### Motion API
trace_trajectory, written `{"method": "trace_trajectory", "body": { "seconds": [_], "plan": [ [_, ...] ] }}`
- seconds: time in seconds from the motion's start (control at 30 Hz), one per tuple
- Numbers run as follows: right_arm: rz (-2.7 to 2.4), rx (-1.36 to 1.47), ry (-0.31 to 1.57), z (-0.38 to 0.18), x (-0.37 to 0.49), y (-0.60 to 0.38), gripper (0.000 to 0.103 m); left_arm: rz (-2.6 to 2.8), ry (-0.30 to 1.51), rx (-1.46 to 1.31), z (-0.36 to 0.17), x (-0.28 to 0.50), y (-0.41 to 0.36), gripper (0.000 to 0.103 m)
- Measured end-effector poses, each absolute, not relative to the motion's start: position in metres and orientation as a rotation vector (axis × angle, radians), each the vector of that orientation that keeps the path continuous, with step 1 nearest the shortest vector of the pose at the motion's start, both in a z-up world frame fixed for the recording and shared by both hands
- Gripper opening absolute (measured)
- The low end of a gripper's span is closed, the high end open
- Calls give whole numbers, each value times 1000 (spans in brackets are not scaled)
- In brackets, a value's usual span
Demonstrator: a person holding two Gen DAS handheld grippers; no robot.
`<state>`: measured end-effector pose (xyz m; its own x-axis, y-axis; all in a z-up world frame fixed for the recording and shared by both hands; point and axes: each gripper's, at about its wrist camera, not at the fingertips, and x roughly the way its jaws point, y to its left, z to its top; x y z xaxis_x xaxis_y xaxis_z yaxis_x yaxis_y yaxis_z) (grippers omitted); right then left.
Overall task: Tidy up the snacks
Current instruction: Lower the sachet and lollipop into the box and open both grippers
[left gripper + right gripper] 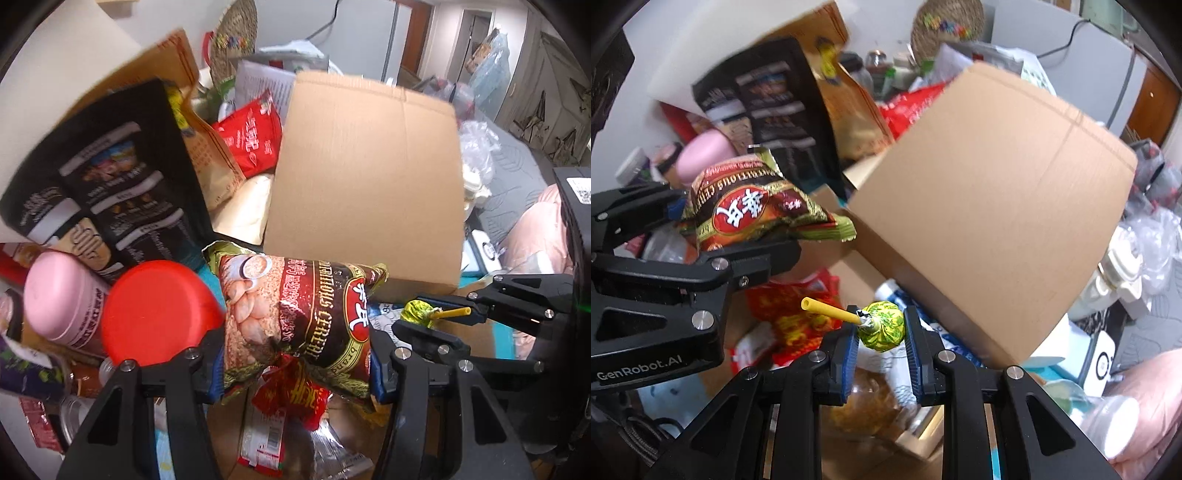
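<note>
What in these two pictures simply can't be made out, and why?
- Inside of the cardboard box: both views; its raised flap blocks it.
- Small print on the black carton: right wrist view; blurred.
- Packets under the cereal packet: left wrist view; the left gripper covers them.
- Lollipop flavour: no readable label.

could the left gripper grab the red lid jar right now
Probably not: the left gripper is shut on the cereal packet, so its jaws are full. The red lid jar sits close beside it, uncovered.

cereal bag [295, 317]: glossy, crinkled foil
box [365, 177]: matt, plain cardboard
lollipop [882, 326]: crinkled wrapper, smooth stick
lid [159, 310]: smooth red plastic
</note>
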<state>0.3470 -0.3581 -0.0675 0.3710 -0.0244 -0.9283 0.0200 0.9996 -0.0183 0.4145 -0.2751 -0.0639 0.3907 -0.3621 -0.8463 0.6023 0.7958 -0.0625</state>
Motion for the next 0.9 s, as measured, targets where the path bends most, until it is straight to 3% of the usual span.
{"method": "trace_trajectory", "body": {
  "seconds": [0.3, 0.73, 0.9],
  "plan": [
    [-50, -4, 1276, -98, 344, -366, 24, -612, 1114, 325, -110, 420, -290, 56],
    [-95, -33, 1331, -117, 333, -366, 24, -578, 1117, 436, -122, 407, -303, 57],
    [-110, -41, 1347, -119, 331, -367, 30, -591, 1167, 404, -133, 406, -300, 58]
  ]
}}
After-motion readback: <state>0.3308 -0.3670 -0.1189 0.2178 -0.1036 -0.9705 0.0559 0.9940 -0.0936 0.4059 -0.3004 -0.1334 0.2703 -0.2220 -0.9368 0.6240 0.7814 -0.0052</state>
